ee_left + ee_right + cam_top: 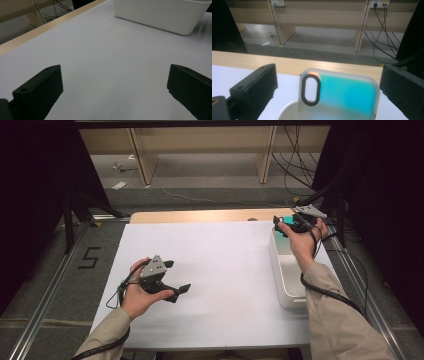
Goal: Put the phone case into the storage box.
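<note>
Right tongs (289, 225) wide open, holding nothing, straddling the teal phone case (339, 96) standing in the white bin (285, 275) at 2 o'clock. I'd centre, close on its edges gently. Left tongs (172, 277) open, empty, over worktop (220, 270).

A pale wooden shelving unit with upright panels (142, 155) stands beyond the white-topped table with a light wood edge (200, 216). Grey carpeted floor (210, 175) lies beneath the unit, black cables (295, 165) trailing at its right end.

Glossy translucent plastic phone case (339, 96); smooth white plastic bin (160, 15); matt tabletop (210, 270).
</note>
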